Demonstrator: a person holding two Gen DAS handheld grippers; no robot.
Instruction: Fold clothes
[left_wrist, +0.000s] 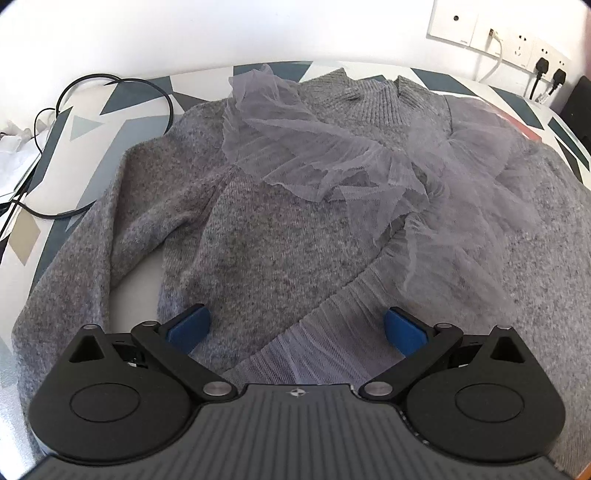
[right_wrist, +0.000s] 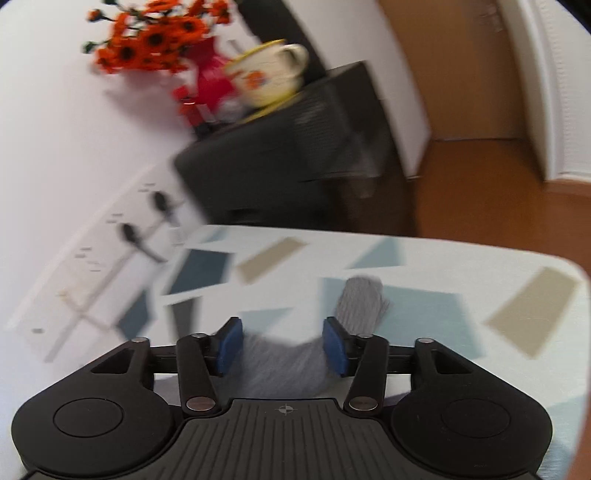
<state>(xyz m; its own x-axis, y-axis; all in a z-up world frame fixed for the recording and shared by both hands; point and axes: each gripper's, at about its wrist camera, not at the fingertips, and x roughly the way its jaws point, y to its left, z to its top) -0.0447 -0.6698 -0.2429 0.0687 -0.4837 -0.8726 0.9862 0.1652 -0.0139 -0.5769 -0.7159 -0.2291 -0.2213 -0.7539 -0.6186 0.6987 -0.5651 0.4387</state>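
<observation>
The grey sweater (left_wrist: 280, 229) lies spread flat on the patterned worktop (left_wrist: 122, 92), collar at the far side, its gauzy frill (left_wrist: 314, 155) loose across the chest, so folding looks barely begun. The left gripper (left_wrist: 293, 326) hovers over the near hem, jaws wide and grasping nothing. The right gripper (right_wrist: 282, 345) has its jaws parted around a sleeve (right_wrist: 362, 302) without pressing it; body and sleeves are left to fold.
</observation>
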